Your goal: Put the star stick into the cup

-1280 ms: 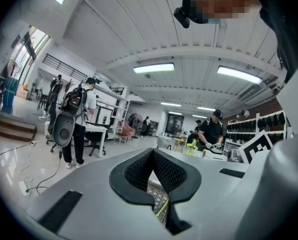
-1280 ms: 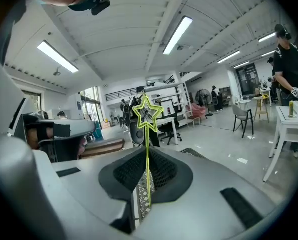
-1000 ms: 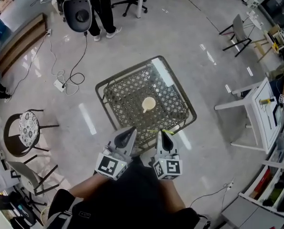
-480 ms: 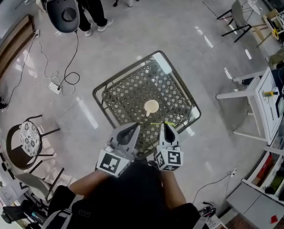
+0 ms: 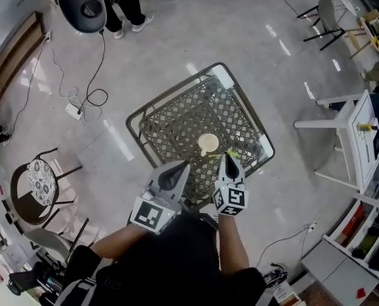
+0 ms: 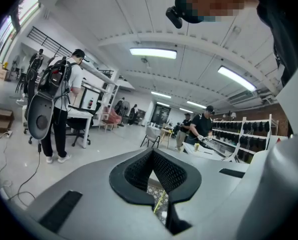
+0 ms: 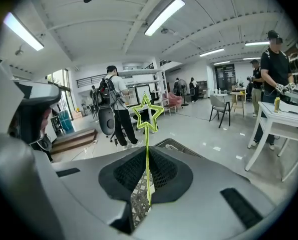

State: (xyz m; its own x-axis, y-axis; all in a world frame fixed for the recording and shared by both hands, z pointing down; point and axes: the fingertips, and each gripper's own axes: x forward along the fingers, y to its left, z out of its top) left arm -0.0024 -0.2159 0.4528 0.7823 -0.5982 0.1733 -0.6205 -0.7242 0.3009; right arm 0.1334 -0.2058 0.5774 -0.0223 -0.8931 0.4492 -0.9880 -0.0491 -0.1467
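Metal lattice under a clear pane makes up the small square table (image 5: 170, 116), which stands cornerwise on a glossy pale-grey floor. Near its middle sits a cream cup (image 5: 207, 143). A white power strip with looping black cables (image 5: 75, 111) lies on the floor to the left. A round chair with a patterned seat (image 5: 39, 182) stands further left, and a white desk (image 5: 350, 138) stands well apart on the right. Strip lights run along the ceiling in both gripper views, and people stand at benches in the distance.

The right gripper (image 5: 228, 160) has its jaws pressed on the yellow-green star stick (image 7: 147, 134). The shaft runs up between the pads and the outlined star stands clear above the tips. From the head view the stick (image 5: 233, 153) is only a faint sliver just right of the cup and outside it. The left gripper (image 5: 175, 171) has its jaws closed tip to tip with nothing gripped – through the gap below them a strip of lattice and a thin yellow-green line show.

The table's near corner is covered by both grippers, and the stick's lower end is lost between the pads. The cup's inside is too small to make out.
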